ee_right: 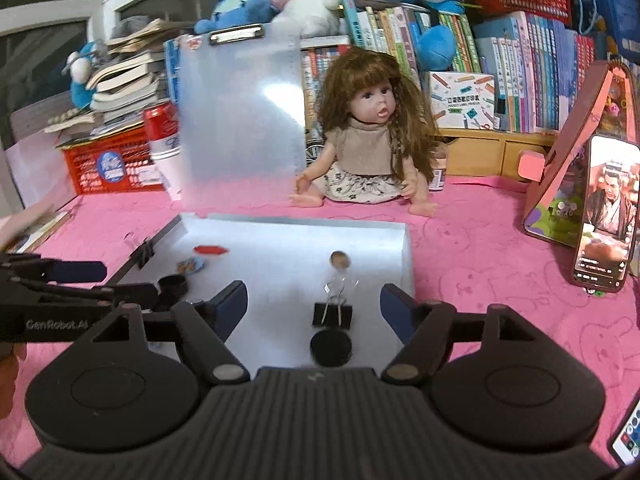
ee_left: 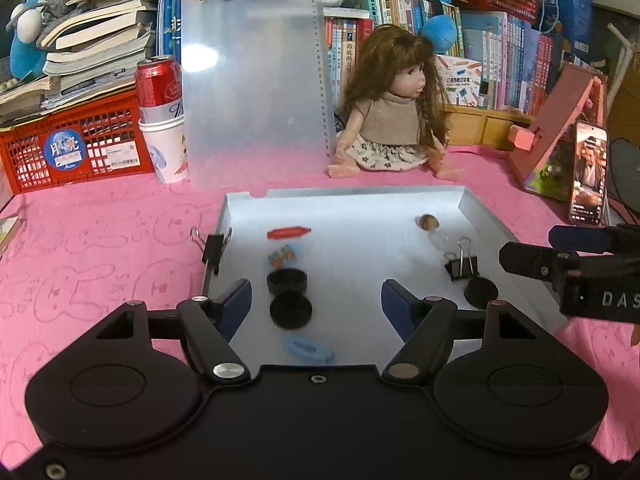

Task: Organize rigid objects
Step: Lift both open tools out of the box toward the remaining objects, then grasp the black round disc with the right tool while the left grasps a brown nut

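Both grippers hang over the near edge of the shallow silver metal tray (ee_left: 484,216) on the pink cloth, and neither carries anything. The left gripper (ee_left: 316,294) has its blue-padded jaws spread apart, with two flat black round discs (ee_left: 289,294) lying in the gap below, touched by neither pad. The right gripper (ee_right: 313,304) stands wide open too, lined up over a black binder clip with wire handles (ee_right: 332,314) and another black disc (ee_right: 331,347) just nearer the camera.

The small rigid pieces all sit inside the tray: a red torpedo-shaped piece (ee_left: 288,233) toward the back left, a small brown nut-like ball (ee_left: 429,222) at the back right, and a blue oval ring (ee_left: 308,349) near the front. A second black clip (ee_left: 214,246) bites the tray's left rim, probably parked there. What the little clear piece beside the ball is, I can't make out through the blur.

Open jaws above loose pieces suggest each hand is set to pick next.
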A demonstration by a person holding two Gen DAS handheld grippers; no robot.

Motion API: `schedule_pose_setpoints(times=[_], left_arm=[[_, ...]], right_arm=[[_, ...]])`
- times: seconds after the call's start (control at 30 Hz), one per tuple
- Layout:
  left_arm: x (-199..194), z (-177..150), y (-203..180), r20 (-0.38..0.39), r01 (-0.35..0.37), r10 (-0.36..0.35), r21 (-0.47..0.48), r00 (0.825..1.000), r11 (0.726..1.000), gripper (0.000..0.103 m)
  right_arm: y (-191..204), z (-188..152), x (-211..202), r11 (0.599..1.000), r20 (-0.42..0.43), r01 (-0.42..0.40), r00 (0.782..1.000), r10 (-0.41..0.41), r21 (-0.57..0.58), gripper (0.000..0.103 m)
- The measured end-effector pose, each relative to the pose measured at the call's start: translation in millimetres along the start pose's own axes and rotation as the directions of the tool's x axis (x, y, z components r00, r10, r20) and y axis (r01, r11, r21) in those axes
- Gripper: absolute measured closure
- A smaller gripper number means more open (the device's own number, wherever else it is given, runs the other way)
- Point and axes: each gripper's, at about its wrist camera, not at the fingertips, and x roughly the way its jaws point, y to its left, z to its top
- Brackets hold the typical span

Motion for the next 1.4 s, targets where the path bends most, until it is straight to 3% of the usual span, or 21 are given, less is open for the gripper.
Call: schedule_pose_setpoints(times=[0.73,1.23,1.4], left_arm=[[-37,-45,-6,-0.024,0.026,-0.026,0.005,0.999,1.000,0.030],[-36,-59,-3,-0.049,0.033,-0.034,-0.020,0.998,0.999,0.030],[-35,-65,0,-0.058,0.036,-0.038,-0.037,0.998,0.999,0.030]], right_arm=[[44,-62,-62,0.988,0.038,-0.077,0.996,0.083,-0.136,0.015],[62,-100,-58,0.978,-0.010,-0.122,0.992,0.122,-0.170,0.015],[64,-109,-57,0.980,0.009,-0.109,0.994,0.112,-0.165,0.015]])
